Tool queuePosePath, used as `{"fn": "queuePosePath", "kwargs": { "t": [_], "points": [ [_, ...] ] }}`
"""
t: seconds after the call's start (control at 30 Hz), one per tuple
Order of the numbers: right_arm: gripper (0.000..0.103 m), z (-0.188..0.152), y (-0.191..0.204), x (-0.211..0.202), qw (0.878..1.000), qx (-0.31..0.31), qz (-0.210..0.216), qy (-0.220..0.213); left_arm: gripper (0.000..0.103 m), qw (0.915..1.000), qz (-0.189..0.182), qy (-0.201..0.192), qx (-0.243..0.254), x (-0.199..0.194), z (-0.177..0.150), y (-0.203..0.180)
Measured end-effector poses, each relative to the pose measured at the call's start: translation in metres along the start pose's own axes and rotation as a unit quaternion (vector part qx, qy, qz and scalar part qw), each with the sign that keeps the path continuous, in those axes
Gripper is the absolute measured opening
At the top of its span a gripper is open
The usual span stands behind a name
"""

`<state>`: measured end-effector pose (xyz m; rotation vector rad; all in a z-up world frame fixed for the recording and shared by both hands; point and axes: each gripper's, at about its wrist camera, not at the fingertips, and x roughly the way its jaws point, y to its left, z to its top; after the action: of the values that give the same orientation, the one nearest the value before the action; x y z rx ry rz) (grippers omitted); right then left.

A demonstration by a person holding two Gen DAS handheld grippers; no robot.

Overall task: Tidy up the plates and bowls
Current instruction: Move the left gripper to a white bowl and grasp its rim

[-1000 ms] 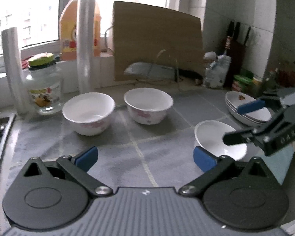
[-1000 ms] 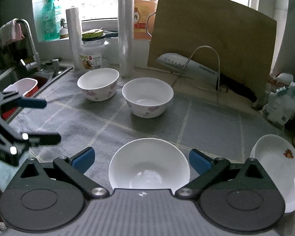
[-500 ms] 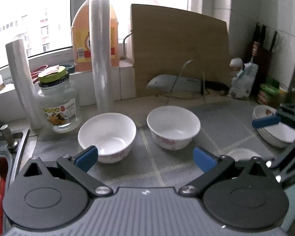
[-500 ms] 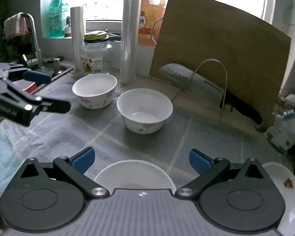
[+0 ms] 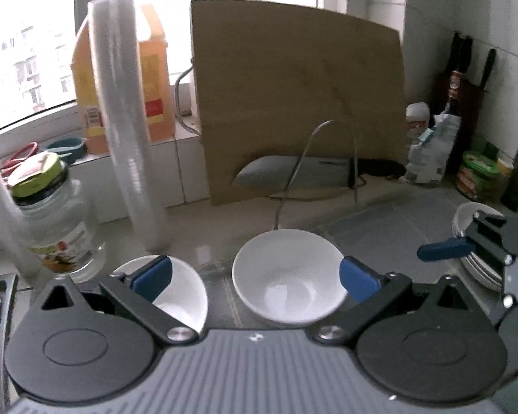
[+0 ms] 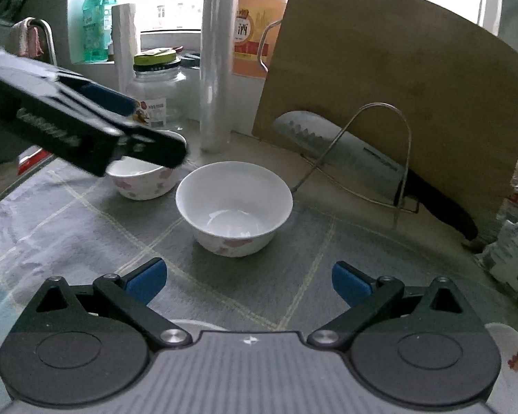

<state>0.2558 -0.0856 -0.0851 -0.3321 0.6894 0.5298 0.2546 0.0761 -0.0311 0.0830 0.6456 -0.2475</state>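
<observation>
Moved: both tongs had advanced toward the table's back edge since the earlier frame, and the plain bowl had slipped almost wholly under the right housing.
Left tongs: released, empty, straddling the gap between two bowls.
Right tongs: released, empty, just short of the middle bowl.
Left bowl: near the back-left corner, under the left tongs.
Plates: stacked at the right edge.
Advice: probably centre one rim between the pads, then close gently; glazed rims likely slip.
</observation>
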Motion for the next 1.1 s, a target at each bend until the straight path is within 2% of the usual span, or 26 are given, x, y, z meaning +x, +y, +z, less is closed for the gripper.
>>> {"fn": "queuePosePath", "kwargs": {
  "t": [0.17,0.73,0.9,1.1],
  "points": [
    [0.103,0.006,-0.004,0.017,1.000,-0.006,0.006,0.007,0.102,0.9998,-0.018,0.009,0.006,0.027,0.009,-0.003],
    [0.102,0.014,-0.001,0.055,0.999,-0.024,0.026,0.028,0.102,0.9924,-0.061,0.103,-0.029,0.092,0.020,0.005],
    [0.095,0.016,-0.003,0.061,0.999,-0.021,0.031,0.027,0.102,0.9891,-0.076,0.117,-0.045,0.100,0.021,0.009],
    [0.086,0.017,-0.003,0.064,0.999,-0.024,0.041,0.025,0.101,0.9873,-0.078,0.134,-0.037,0.109,0.023,0.008]
  ]
}}
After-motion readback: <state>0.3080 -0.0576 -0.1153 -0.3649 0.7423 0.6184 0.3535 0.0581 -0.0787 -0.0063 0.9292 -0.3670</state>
